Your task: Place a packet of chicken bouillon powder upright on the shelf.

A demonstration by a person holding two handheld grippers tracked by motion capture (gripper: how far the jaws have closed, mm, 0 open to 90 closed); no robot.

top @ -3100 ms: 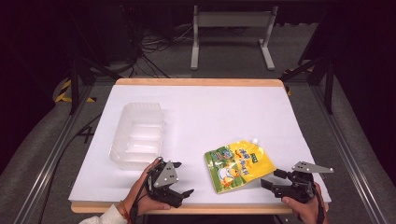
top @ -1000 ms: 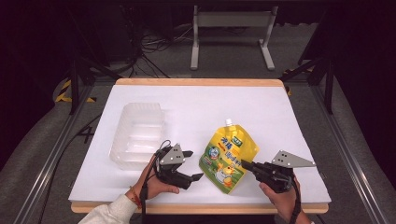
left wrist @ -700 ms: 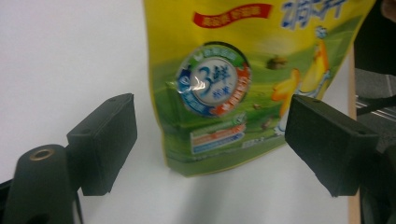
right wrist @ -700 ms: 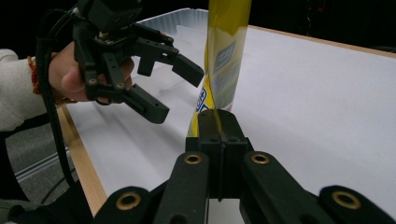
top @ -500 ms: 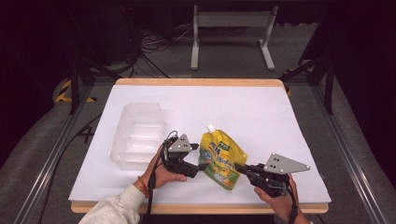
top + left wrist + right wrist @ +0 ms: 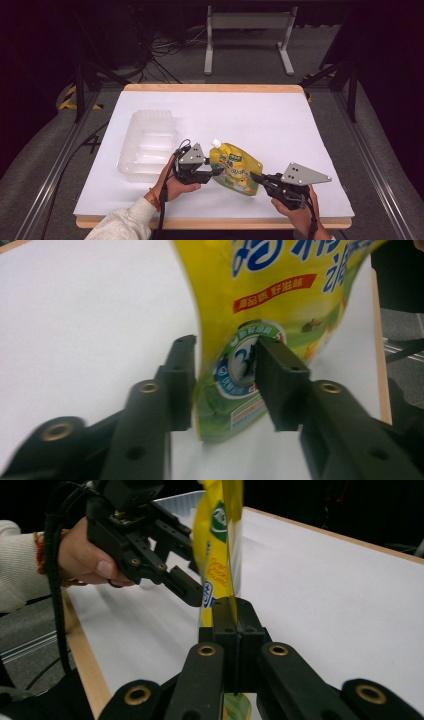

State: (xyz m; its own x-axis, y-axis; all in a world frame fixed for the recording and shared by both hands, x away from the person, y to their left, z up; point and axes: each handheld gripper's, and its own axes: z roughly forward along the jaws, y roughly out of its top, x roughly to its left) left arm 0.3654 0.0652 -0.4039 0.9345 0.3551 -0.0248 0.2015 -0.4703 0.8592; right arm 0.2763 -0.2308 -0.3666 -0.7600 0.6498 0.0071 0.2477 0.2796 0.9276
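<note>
Pouch: the yellow spouted pouch (image 6: 236, 173) was lifted off the white table cover (image 6: 260, 120), held tilted between the two grippers, its white cap pointing up and away, just right of the clear plastic tray (image 6: 146, 145).
Right gripper: the right gripper (image 6: 261, 179) had its jaws pressed together on the pouch's thin edge seam, seen up close in the right gripper view (image 6: 226, 611).
Left gripper: the left gripper (image 6: 225, 375) had its jaws apart, one on each face of the pouch, not yet pinching.
Change: three seconds before, the pouch lay flat on the cover with both grippers back near the table edge; since then the right one raised it and the left moved in.
Meaning: probably a handover, or a two-handed carry toward the tray.
</note>
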